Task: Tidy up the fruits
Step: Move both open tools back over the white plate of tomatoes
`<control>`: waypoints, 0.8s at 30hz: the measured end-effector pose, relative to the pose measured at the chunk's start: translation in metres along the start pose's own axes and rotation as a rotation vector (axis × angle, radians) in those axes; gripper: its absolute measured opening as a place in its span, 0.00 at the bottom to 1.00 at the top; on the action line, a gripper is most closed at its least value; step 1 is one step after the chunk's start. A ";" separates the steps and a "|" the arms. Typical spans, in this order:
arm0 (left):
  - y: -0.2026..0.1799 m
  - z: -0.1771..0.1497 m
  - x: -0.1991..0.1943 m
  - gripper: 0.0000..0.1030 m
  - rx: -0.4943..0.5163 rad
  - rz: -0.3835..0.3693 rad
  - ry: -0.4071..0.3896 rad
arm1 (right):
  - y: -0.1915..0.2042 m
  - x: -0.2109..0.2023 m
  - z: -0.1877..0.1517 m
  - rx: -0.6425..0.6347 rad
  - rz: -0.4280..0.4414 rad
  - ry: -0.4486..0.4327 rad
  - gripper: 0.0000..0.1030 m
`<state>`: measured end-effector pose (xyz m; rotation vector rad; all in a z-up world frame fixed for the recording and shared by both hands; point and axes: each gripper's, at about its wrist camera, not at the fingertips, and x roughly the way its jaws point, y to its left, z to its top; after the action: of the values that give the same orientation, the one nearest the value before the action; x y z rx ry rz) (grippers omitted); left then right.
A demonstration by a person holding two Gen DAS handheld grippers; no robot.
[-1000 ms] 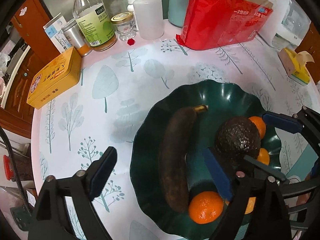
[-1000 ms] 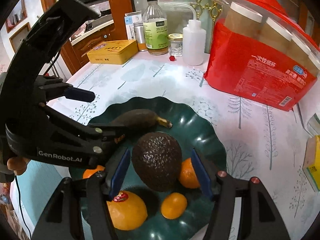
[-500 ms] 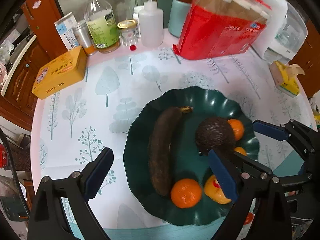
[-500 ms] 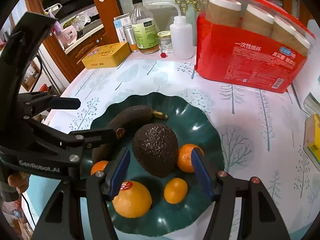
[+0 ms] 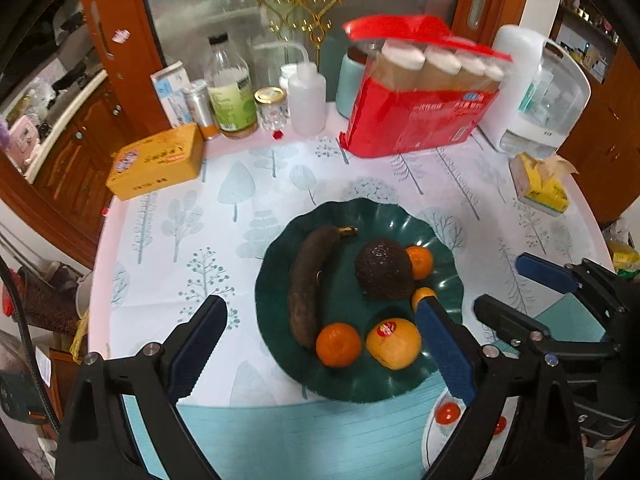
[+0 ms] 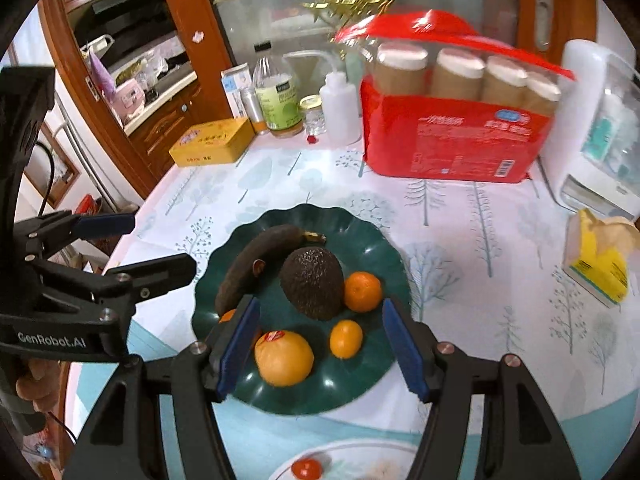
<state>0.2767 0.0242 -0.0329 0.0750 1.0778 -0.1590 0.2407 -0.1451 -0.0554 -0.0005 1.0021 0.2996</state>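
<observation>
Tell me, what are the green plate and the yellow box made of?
The green plate looks like glossy plastic or glazed ceramic: bright light spots shine on its wavy, ribbed rim. I cannot tell which of the two. The yellow box looks like painted metal, a tin: it has crisp edges, rounded corners and a slight sheen, though stiff card is possible.

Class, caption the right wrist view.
Open right gripper above scalloped dark green plate holding brown banana, avocado, oranges.
</observation>
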 end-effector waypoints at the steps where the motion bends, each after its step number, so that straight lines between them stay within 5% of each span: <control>1: -0.001 -0.002 -0.008 0.92 -0.006 0.005 -0.009 | -0.001 -0.009 -0.003 0.005 -0.001 -0.010 0.63; 13: -0.028 -0.048 -0.080 0.92 -0.037 0.001 -0.119 | -0.021 -0.090 -0.050 0.062 -0.047 -0.096 0.63; 24: -0.056 -0.117 -0.065 0.92 0.002 -0.034 -0.097 | -0.052 -0.099 -0.111 0.109 -0.107 -0.059 0.63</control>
<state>0.1357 -0.0087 -0.0302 0.0503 0.9826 -0.1931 0.1115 -0.2352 -0.0406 0.0532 0.9550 0.1466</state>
